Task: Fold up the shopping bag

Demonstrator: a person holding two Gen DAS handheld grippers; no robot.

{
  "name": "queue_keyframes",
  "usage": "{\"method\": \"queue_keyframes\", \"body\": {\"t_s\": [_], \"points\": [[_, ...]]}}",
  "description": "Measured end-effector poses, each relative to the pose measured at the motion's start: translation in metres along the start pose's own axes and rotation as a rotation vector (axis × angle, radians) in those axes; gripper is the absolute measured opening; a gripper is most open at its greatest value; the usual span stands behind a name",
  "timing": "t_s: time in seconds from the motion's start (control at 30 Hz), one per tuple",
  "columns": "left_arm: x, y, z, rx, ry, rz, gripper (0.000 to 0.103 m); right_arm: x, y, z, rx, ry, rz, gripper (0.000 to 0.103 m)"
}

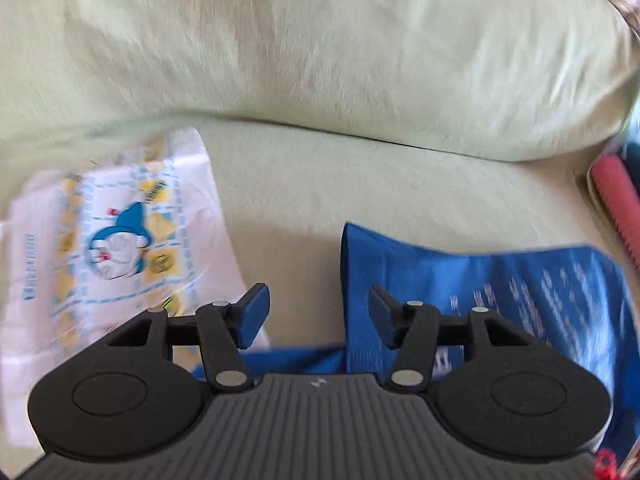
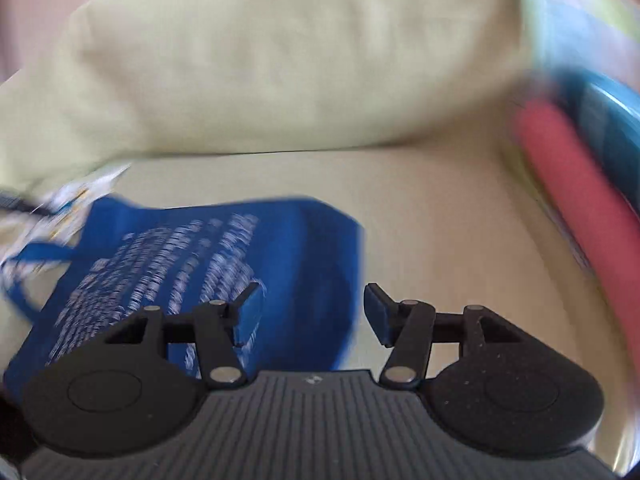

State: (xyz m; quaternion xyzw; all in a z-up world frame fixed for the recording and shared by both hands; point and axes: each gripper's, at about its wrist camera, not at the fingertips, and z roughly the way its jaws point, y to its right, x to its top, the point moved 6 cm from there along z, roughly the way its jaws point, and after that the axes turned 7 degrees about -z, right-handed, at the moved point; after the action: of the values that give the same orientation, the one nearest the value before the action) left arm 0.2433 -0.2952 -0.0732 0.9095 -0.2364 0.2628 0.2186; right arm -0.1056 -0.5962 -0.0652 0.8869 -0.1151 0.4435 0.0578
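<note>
A blue shopping bag (image 1: pixel 500 292) with white print lies flat on a pale green sofa seat (image 1: pixel 320 184). In the left wrist view my left gripper (image 1: pixel 318 312) is open and empty above the bag's left edge. In the right wrist view the same blue bag (image 2: pixel 224 264) lies at centre left, its strap (image 2: pixel 36 256) trailing to the left. My right gripper (image 2: pixel 314 312) is open and empty over the bag's right edge. Both views are motion-blurred.
A white cartoon-print plastic bag (image 1: pixel 116 248) lies left of the blue bag. A large green back cushion (image 1: pixel 320 40) rises behind the seat. A red ribbed roll (image 2: pixel 576 184) and a teal object (image 2: pixel 608 120) lie at the right.
</note>
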Motion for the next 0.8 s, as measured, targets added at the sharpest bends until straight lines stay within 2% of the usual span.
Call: {"method": "queue_keyframes", "body": {"t_s": [0.13, 0.23, 0.4, 0.43, 0.47, 0.5, 0.53, 0.6, 0.67, 0.77, 0.8], "points": [[0.018, -0.012, 0.030, -0.080, -0.077, -0.097, 0.058, 0.052, 0.005, 0.043, 0.125, -0.069, -0.163, 0.053], [0.022, -0.019, 0.050, -0.155, -0.133, -0.191, 0.058, 0.071, 0.010, 0.068, 0.183, -0.128, -0.211, 0.079], [0.022, -0.018, 0.071, -0.226, -0.196, -0.239, 0.058, 0.072, 0.027, 0.105, 0.281, -0.190, -0.112, 0.078], [0.022, -0.017, 0.073, -0.240, -0.204, -0.247, 0.055, 0.070, 0.027, 0.109, 0.293, -0.193, -0.099, 0.074], [0.022, -0.015, 0.072, -0.266, -0.209, -0.256, 0.047, 0.068, 0.025, 0.113, 0.308, -0.197, -0.092, 0.054], [0.022, -0.010, 0.069, -0.318, -0.215, -0.269, 0.031, 0.065, 0.021, 0.115, 0.327, -0.197, -0.096, 0.033], [0.021, -0.005, 0.064, -0.370, -0.225, -0.281, 0.004, 0.062, 0.015, 0.114, 0.340, -0.189, -0.122, 0.011], [0.017, 0.008, 0.049, -0.429, -0.242, -0.285, 0.001, 0.060, 0.004, 0.108, 0.355, -0.163, -0.191, 0.006], [0.008, 0.020, 0.030, -0.466, -0.256, -0.234, 0.000, 0.060, -0.006, 0.098, 0.359, -0.120, -0.243, 0.005], [0.002, 0.023, 0.017, -0.442, -0.258, -0.186, 0.000, 0.061, -0.005, 0.070, 0.306, -0.026, -0.255, 0.004], [0.002, 0.018, 0.018, -0.405, -0.256, -0.195, 0.000, 0.058, 0.001, 0.063, 0.275, 0.002, -0.214, 0.004]]}}
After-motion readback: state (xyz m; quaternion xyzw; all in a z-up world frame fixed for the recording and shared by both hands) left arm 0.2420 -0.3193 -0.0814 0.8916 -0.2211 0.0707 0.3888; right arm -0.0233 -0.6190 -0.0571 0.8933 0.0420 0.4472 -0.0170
